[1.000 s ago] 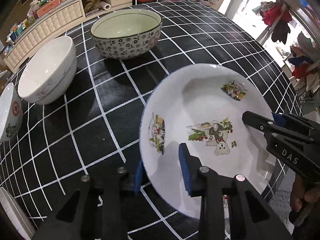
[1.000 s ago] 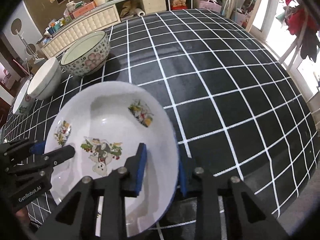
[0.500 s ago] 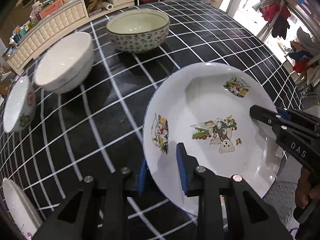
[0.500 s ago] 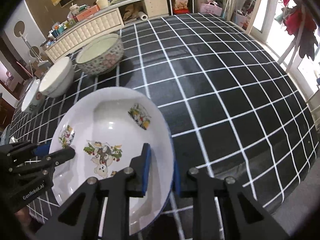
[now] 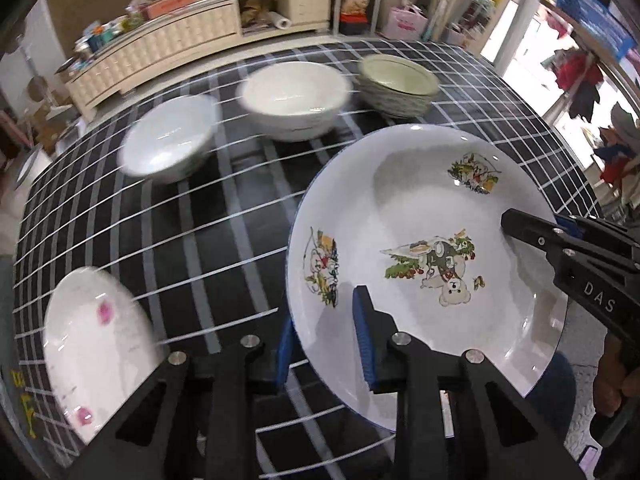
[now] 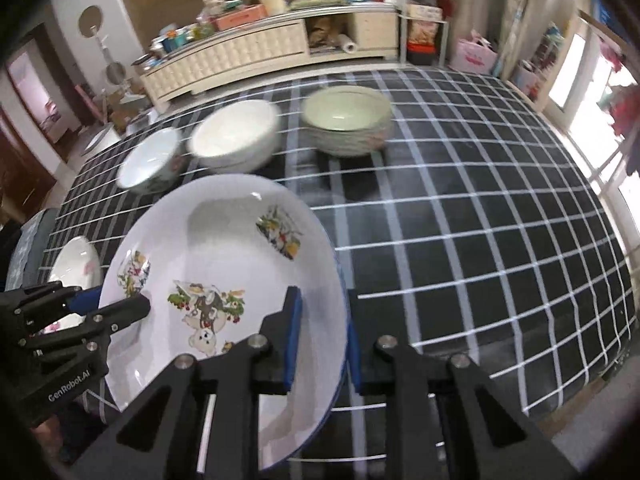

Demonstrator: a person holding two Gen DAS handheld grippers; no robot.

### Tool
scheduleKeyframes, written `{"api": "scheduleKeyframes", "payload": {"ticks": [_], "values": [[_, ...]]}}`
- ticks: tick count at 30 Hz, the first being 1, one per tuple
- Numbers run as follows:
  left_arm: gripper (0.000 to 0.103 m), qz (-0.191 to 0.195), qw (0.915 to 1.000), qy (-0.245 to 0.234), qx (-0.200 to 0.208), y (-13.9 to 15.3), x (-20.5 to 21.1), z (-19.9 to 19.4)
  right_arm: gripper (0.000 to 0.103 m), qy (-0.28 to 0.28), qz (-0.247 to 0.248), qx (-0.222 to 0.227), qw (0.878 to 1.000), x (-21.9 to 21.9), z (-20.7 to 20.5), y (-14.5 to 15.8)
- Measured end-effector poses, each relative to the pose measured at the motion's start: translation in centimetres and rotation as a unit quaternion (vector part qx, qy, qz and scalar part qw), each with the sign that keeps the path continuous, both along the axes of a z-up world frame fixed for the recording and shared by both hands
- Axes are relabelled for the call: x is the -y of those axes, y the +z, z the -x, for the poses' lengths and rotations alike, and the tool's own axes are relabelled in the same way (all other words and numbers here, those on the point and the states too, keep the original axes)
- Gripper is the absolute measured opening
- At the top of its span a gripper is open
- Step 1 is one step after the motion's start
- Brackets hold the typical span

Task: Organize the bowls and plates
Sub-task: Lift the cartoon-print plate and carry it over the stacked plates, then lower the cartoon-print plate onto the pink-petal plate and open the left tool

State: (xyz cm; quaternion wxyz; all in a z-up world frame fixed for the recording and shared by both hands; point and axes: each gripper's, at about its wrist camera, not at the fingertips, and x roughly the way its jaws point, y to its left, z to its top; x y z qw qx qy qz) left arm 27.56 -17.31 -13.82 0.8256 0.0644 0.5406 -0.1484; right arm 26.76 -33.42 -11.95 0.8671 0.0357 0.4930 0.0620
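A white plate with cartoon pictures [image 5: 420,208] hangs above the black checked table [image 5: 224,240], held from both sides. My left gripper [image 5: 324,320] is shut on its left rim, one blue pad inside the plate and one under it. My right gripper [image 6: 322,308] is shut on the opposite rim of the plate [image 6: 224,248]. Each gripper shows in the other's view: right gripper [image 5: 532,232], left gripper [image 6: 120,308]. Lower left on the table lies a white plate with pink marks [image 5: 92,352].
Three bowls stand in a row at the far side: a small one [image 5: 168,144], a plain white one [image 5: 296,96] and a patterned one [image 5: 396,84]. Beyond the table is a cream cabinet [image 6: 240,56]. The table edge [image 6: 600,372] runs along the right.
The cartoon plate has risen and travelled left across the table with both grippers on it. The bowls now sit further right in view. The pink-marked plate has come into view.
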Motion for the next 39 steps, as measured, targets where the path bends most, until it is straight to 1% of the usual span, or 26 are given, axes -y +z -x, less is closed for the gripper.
{"api": "scheduleKeyframes", "payload": {"ticks": [5,9,16,19,23,28,39], "values": [[0.026,0.000,0.9993,0.037,0.010,0.9,-5.4,1.2,0.024,0.034,-0.006,0.004,0.999,-4.4,-0.1,0.4],[0.026,-0.008,0.9978,0.065,0.014,1.2,-8.9,2.3,0.024,0.061,-0.015,0.000,0.998,-8.0,-0.3,0.0],[0.026,-0.013,0.9930,0.118,0.002,0.7,-15.8,4.1,0.024,0.106,-0.015,-0.009,0.994,-14.0,-0.5,-1.1],[0.026,-0.015,0.9912,0.132,0.001,0.5,-17.8,4.8,0.024,0.122,-0.014,-0.012,0.992,-16.2,-0.6,-1.5],[0.026,-0.016,0.9890,0.147,-0.001,0.3,-20.0,5.3,0.024,0.134,-0.011,-0.015,0.991,-18.5,-0.4,-1.8],[0.026,-0.016,0.9870,0.160,-0.008,-0.6,-22.4,5.2,0.024,0.145,-0.005,-0.022,0.989,-20.8,-0.6,-2.6],[0.026,-0.022,0.9835,0.178,-0.020,-2.3,-25.0,4.9,0.023,0.167,0.010,-0.034,0.985,-24.0,-1.2,-3.7]]}}
